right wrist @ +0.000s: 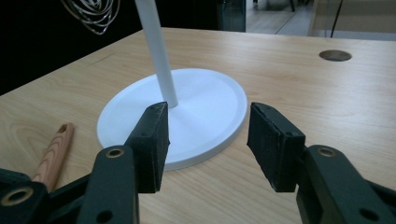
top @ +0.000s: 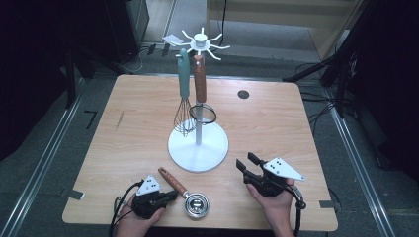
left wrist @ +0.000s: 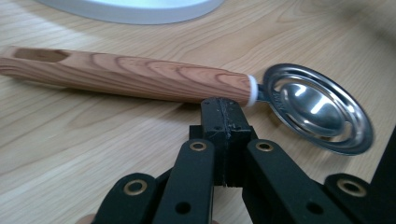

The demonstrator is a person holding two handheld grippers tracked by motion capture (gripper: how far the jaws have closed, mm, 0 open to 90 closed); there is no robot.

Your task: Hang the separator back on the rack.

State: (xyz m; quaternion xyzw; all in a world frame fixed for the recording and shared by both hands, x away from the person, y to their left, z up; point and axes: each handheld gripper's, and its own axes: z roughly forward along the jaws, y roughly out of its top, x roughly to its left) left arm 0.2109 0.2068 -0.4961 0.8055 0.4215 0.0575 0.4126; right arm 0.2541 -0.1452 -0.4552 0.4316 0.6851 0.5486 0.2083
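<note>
Left gripper (top: 168, 196) sits at the near table edge, jaws pressed together with nothing between them, tips just beside the wooden handle of the strainer spoon (top: 184, 192), which lies flat on the table (top: 276, 123); its metal bowl is nearest the person, its handle angles away to the left. Right gripper (top: 247, 165) is well apart on the right, jaws spread wide, empty, pointing at the white stand (top: 198, 148). Farther back, a whisk (top: 184, 106) and a small sieve (top: 201, 106) hang from the stand's hooks.
</note>
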